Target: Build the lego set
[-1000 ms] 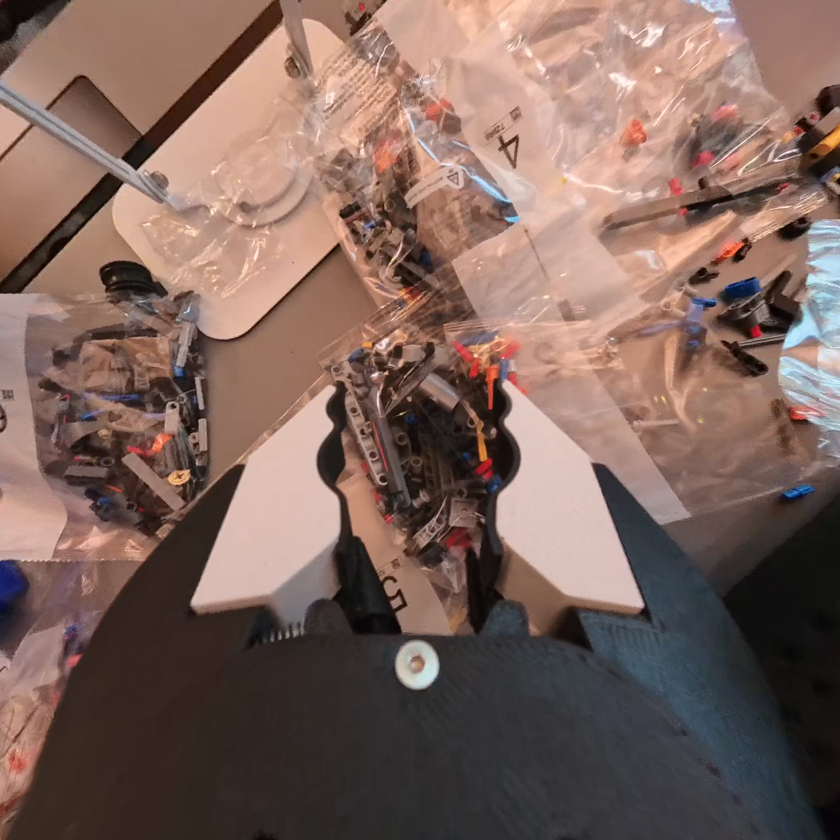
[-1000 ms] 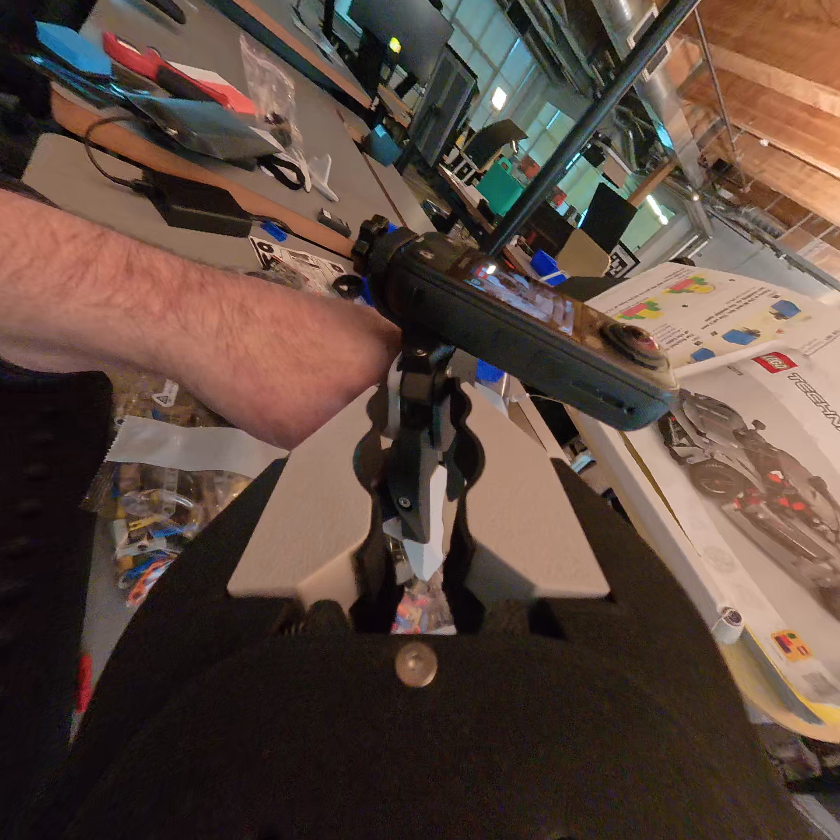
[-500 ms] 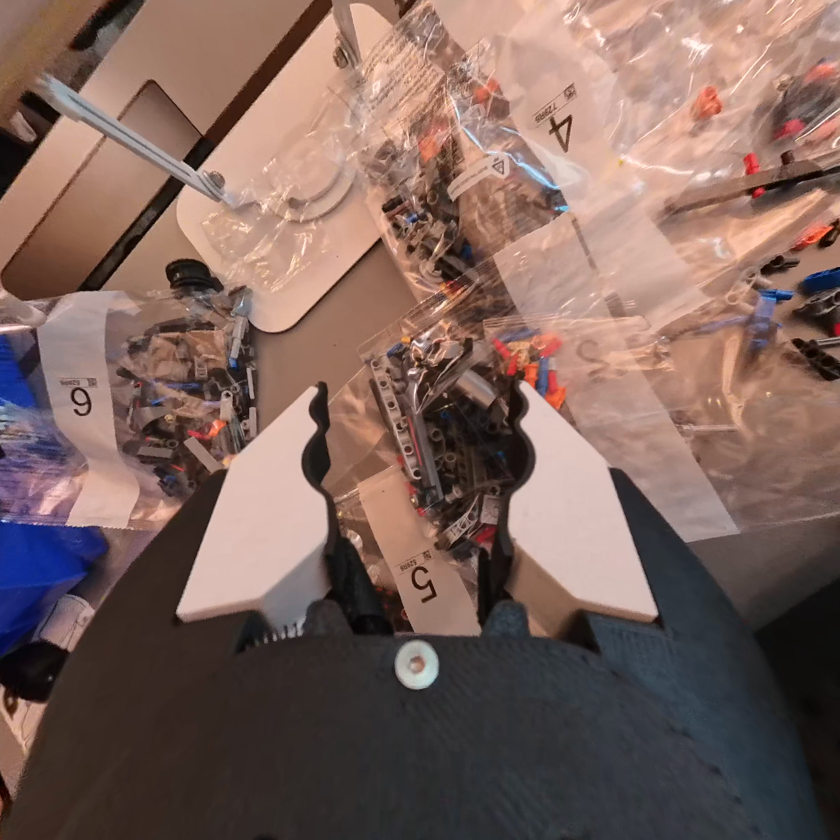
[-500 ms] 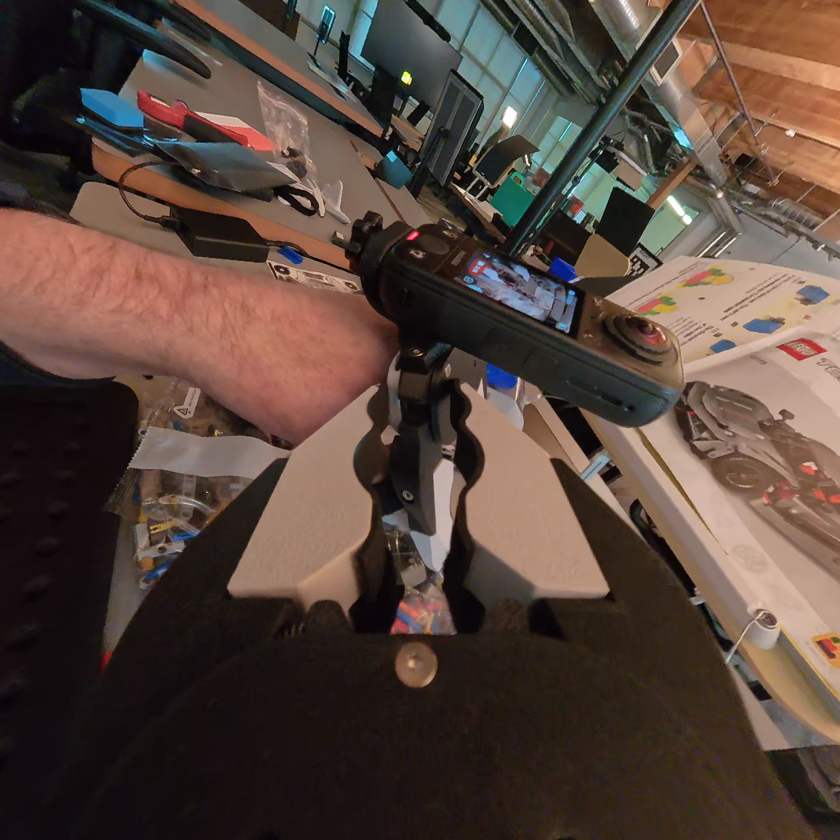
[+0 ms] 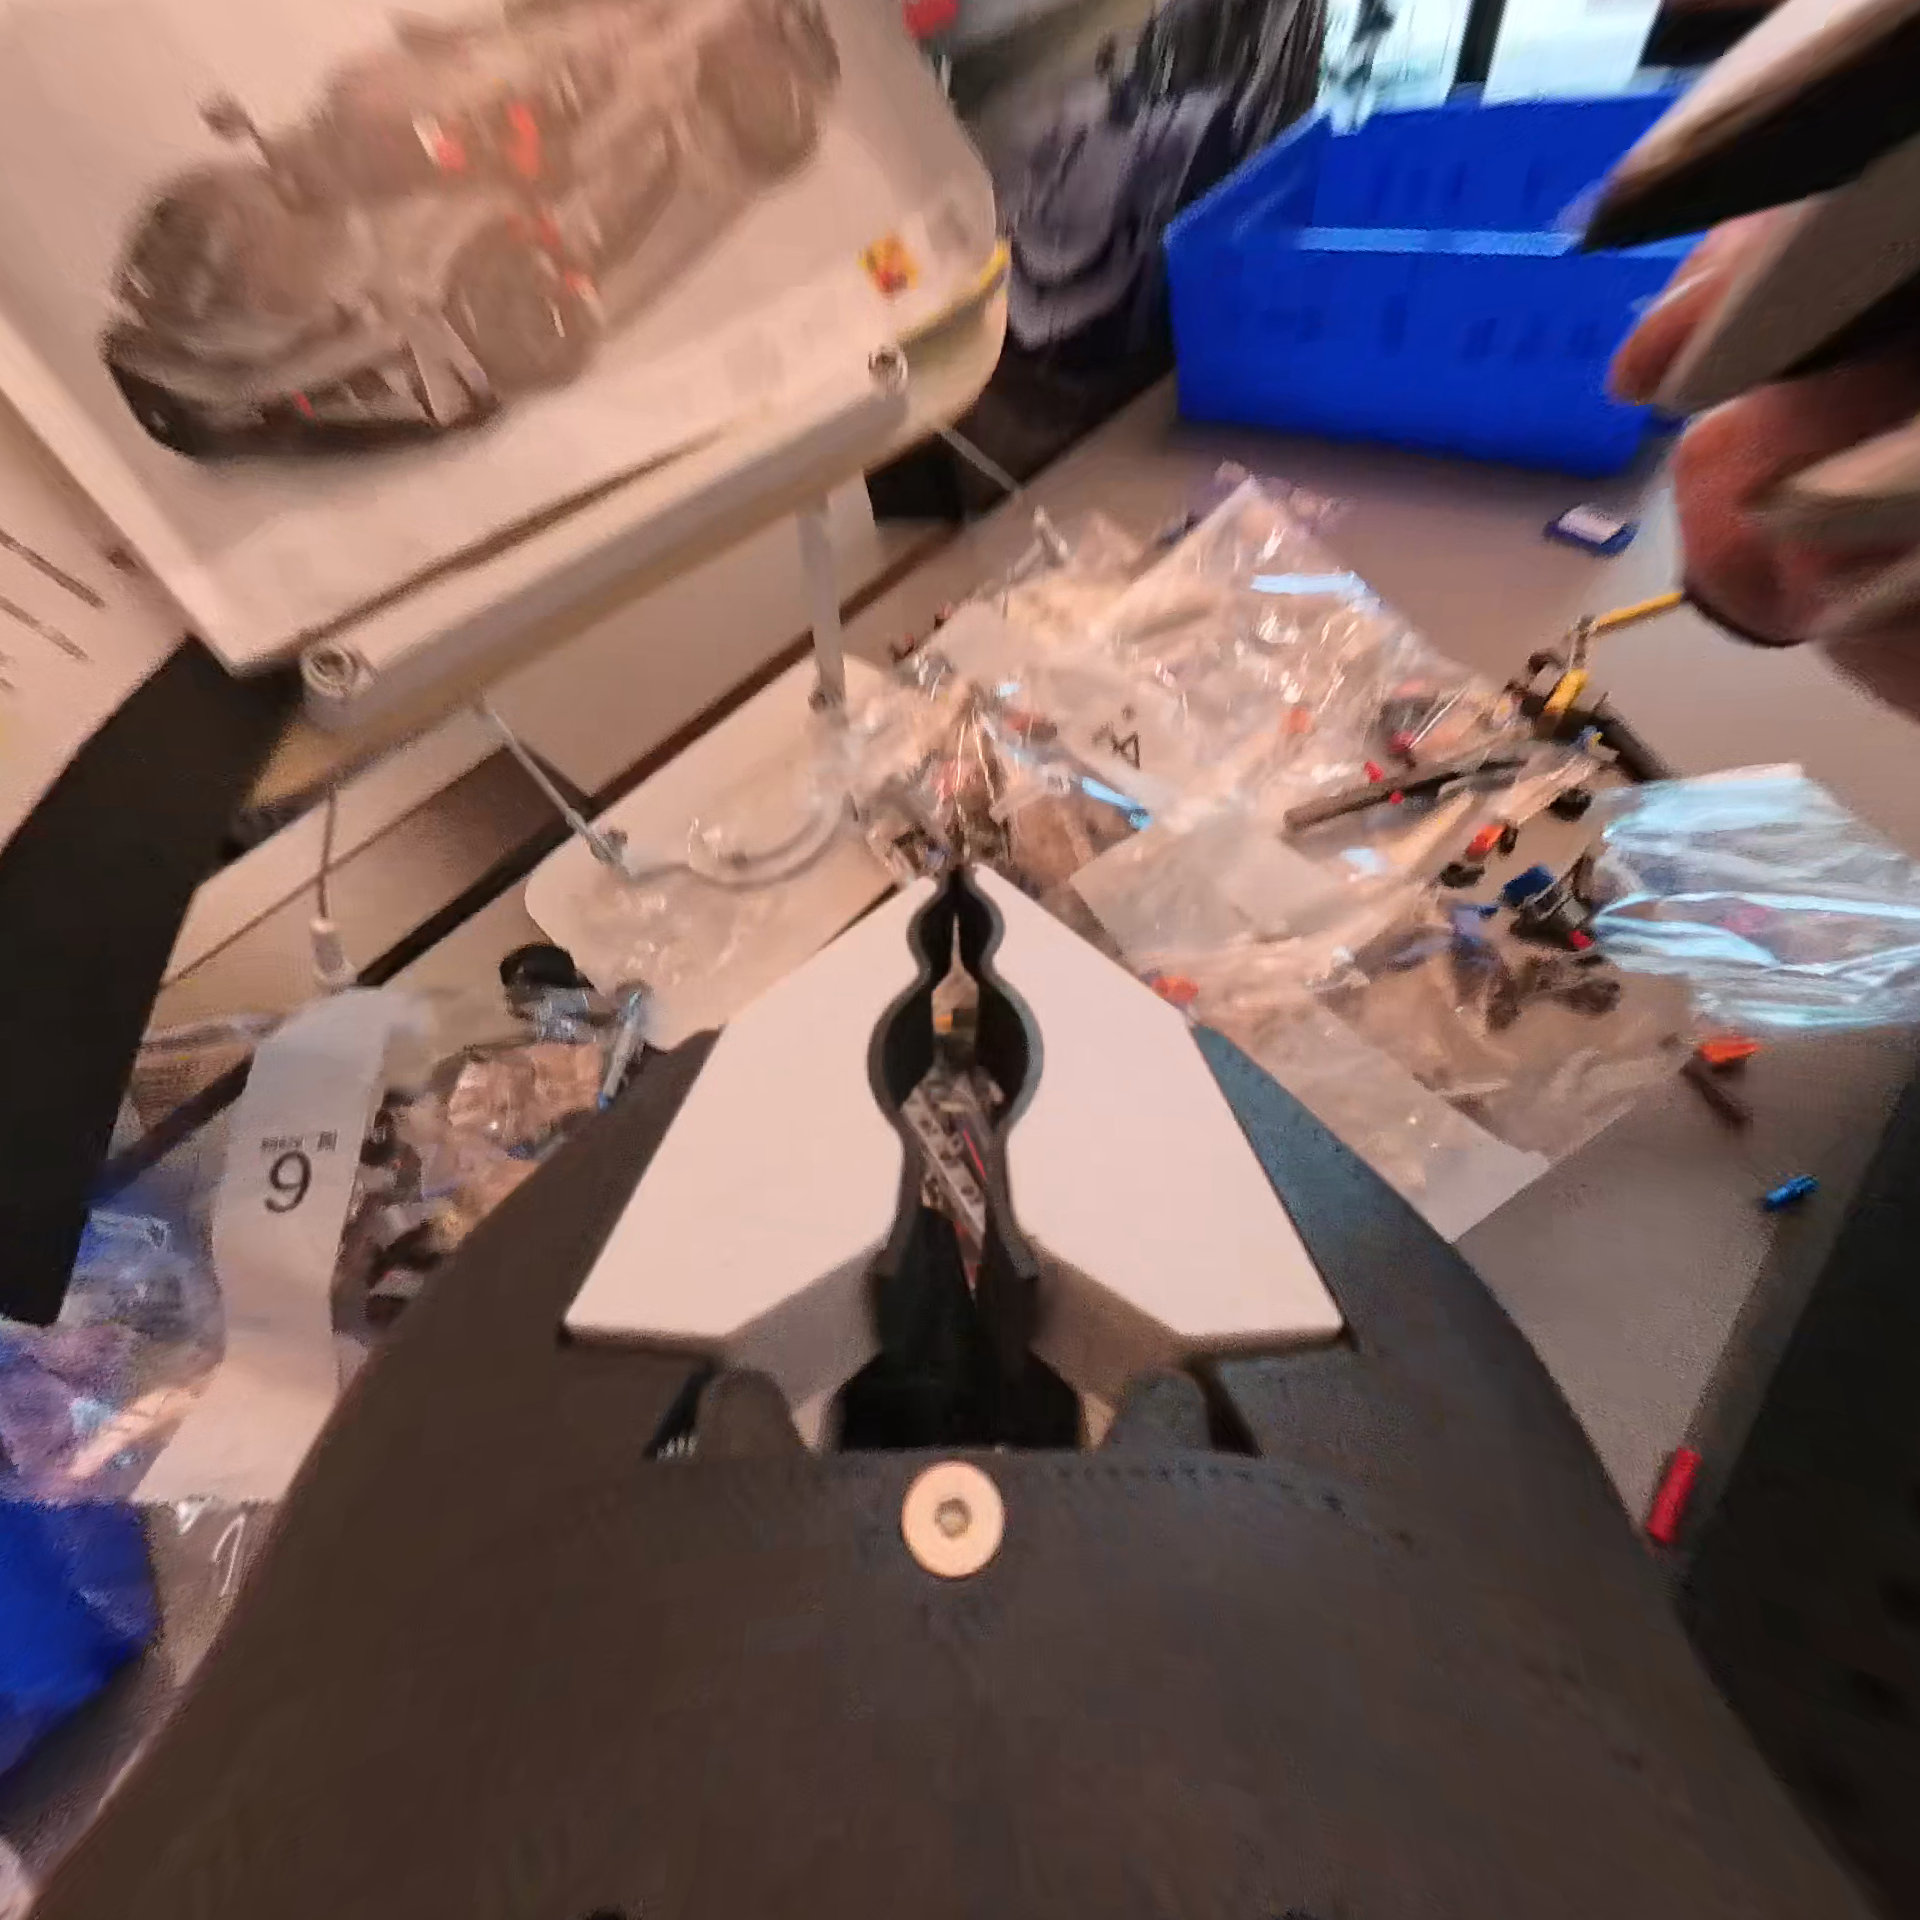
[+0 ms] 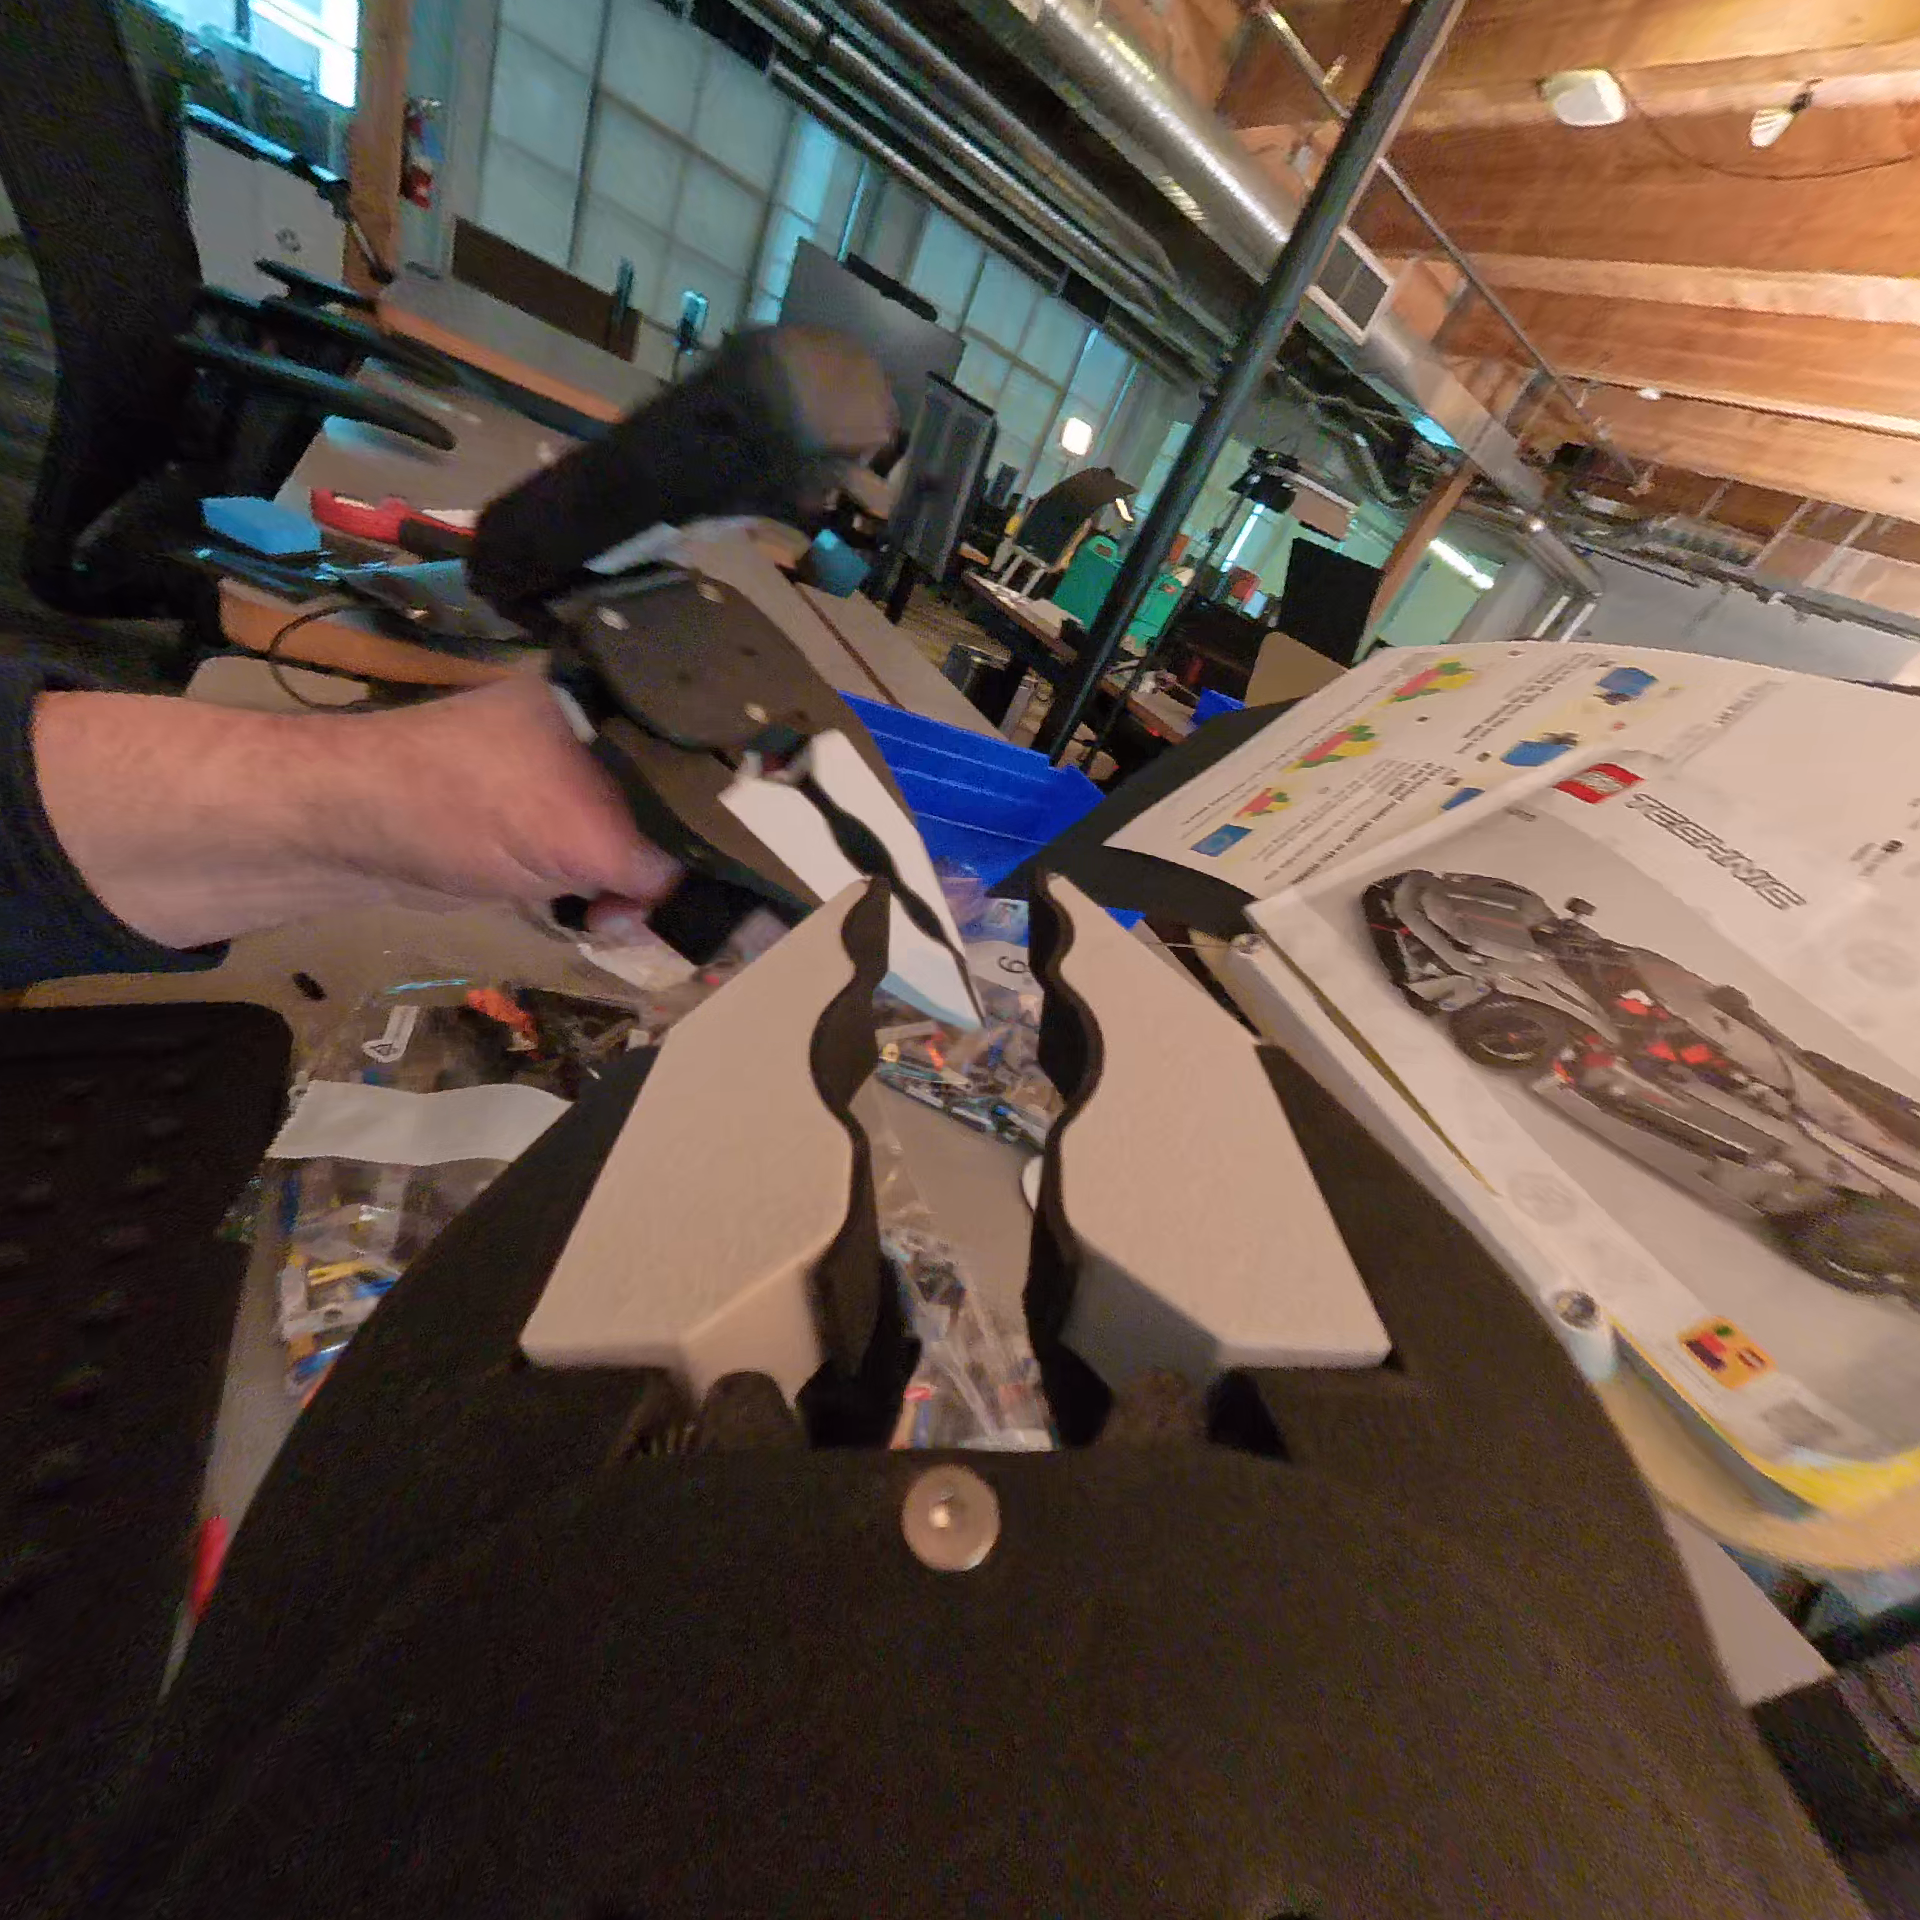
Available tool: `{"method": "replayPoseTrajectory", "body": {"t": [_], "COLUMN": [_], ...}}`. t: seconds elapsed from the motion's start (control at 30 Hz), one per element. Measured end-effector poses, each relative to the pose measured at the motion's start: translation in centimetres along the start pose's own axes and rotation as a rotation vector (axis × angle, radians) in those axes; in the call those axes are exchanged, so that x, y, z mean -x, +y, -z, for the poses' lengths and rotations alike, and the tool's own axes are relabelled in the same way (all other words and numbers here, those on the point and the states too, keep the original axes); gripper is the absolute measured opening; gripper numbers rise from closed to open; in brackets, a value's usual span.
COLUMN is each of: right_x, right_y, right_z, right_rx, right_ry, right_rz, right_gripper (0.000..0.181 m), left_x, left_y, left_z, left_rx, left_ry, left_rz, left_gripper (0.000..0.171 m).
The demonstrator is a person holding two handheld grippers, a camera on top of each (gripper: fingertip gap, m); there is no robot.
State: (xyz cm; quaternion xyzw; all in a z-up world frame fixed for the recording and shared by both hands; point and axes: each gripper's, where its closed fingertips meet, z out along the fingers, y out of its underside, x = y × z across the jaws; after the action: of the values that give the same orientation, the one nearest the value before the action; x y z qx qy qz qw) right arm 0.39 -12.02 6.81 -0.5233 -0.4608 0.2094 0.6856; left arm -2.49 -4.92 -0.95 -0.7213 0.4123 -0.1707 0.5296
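In the left wrist view, the left gripper had clamped its jaws together since half a second earlier, when they gaped over a parts bag; whether plastic was pinched between them could not be told through the blur. It had tilted up too, bringing the instruction booklet on its stand and a blue bin into sight, with bagged lego pieces strewn across the bench. So building had not begun; bags were likely being sorted. The right wrist view showed what that one hid: the right gripper, jaws parted and empty, and the left gripper's tips dipping into a bag.
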Motion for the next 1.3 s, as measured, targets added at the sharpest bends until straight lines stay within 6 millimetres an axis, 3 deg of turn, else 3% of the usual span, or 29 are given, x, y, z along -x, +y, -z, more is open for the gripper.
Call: {"method": "replayPoseTrajectory", "body": {"t": [0.03,0.07,0.1,0.17,0.27,0.3,0.37,0.43,0.47,0.57,0.63,0.73,0.97,1.13,1.2,1.27,1.3], "right_x": [-0.6,-1.2,-1.8,-2.8,-3.9,-4.1,-4.6,-5.0,-5.2,-6.1,-6.6,-7.1,-7.3,-6.9,-6.8,-7.0,-7.2], "right_y": [0.1,0.2,0.2,0.3,0.8,1.1,1.7,2.1,2.4,3.3,4.1,4.8,6.7,7.6,7.7,7.7,7.6], "right_z": [0.3,0.6,0.9,1.6,2.2,2.4,2.6,2.9,3.1,3.9,4.3,4.8,4.6,4.1,4.1,4.2,4.4], "right_rx": [-0.002,-0.003,-0.005,-0.015,-0.012,-0.005,0.01,0.022,0.03,0.049,0.069,0.087,0.148,0.186,0.194,0.189,0.182], "right_ry": [0.015,0.025,0.036,0.059,0.082,0.087,0.092,0.093,0.095,0.101,0.094,0.086,0.047,0.03,0.03,0.039,0.048], "right_rz": [-0.007,-0.018,-0.029,-0.049,-0.069,-0.073,-0.08,-0.083,-0.084,-0.114,-0.147,-0.181,-0.247,-0.248,-0.244,-0.242,-0.242], "right_gripper": [0.023,0.022,0.022,0.022,0.021,0.021,0.021,0.02,0.02,0.022,0.024,0.024,0.024,0.023,0.023,0.022,0.021], "left_x": [0.2,0.7,1.2,1.8,1.6,1.3,0.2,0.5,0.9,2.1,1.7,-0.1,-6.8,-10.8,-11.3,-12.0,-11.6], "left_y": [-0.6,-1.1,-1.7,-2.4,-3.2,-3.5,-4.8,-4.9,-4.7,-3.5,-2.2,0.3,6.5,8.6,10.1,10.5,10.4], "left_z": [0.6,1.1,1.7,2.7,3.9,4.4,6.1,6.4,6.1,4.7,3.9,2.9,1.5,0.4,-1.0,-1.7,-2.0], "left_rx": [-0.046,-0.091,-0.136,-0.199,-0.285,-0.322,-0.453,-0.476,-0.463,-0.368,-0.287,-0.148,0.154,0.216,0.288,0.289,0.279], "left_ry": [-0.004,-0.034,-0.055,-0.063,-0.01,0.033,0.131,0.15,0.134,0.058,0.111,0.237,0.506,0.535,0.493,0.498,0.463], "left_rz": [0.006,0.013,0.027,0.076,0.11,0.131,0.105,0.119,0.126,0.082,0.039,-0.023,-0.206,-0.316,-0.37,-0.373,-0.383], "left_gripper": [0.0,0.012,0.04,0.07,0.089,0.076,0.002,0.0,0.008,0.065,0.068,0.073,0.083,0.071,0.049,0.017,0.009]}}
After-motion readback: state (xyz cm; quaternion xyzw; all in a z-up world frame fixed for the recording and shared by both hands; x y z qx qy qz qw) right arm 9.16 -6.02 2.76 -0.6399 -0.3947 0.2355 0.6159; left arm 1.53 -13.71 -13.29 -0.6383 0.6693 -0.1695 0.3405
